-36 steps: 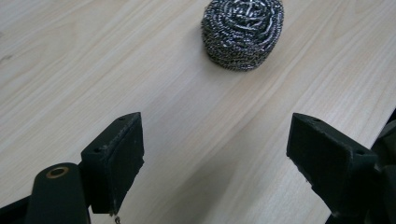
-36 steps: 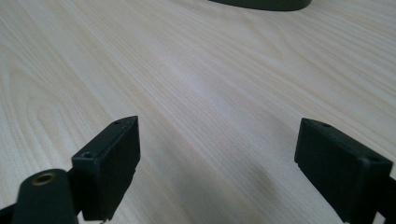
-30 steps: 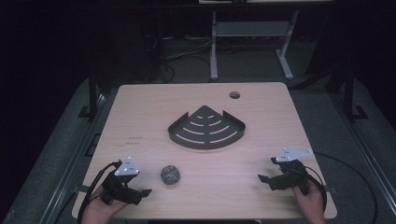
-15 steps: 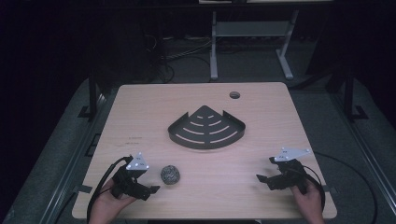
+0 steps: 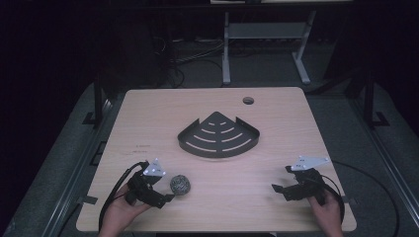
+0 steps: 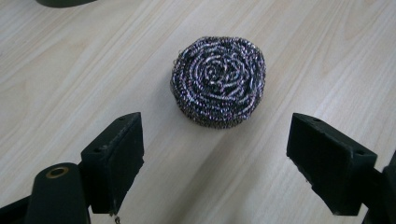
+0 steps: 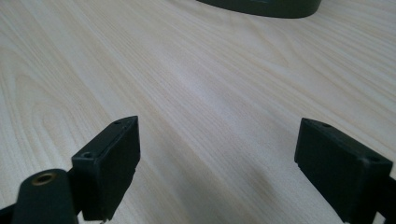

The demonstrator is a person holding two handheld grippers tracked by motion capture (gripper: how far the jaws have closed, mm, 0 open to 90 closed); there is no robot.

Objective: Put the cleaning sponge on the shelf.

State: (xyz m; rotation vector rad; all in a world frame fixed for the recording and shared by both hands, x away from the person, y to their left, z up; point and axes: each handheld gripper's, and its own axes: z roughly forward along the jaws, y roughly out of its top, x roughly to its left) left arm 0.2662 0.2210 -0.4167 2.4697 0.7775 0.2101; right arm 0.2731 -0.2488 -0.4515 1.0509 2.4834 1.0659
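One round steel-wool scouring pad (image 5: 181, 184), one dark slotted fan-shaped metal tray (image 5: 219, 137).
Two grippers on the light wooden table (image 5: 148, 118): left gripper (image 5: 165, 190) near the pad, right gripper (image 5: 279, 181) far right, both fingers released.

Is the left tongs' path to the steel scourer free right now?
Probably yes: the left tongs stand open, the steel scourer lies just ahead between them, with bare table around it.

Overhead overview; two close tabletop (image 5: 276, 173) views
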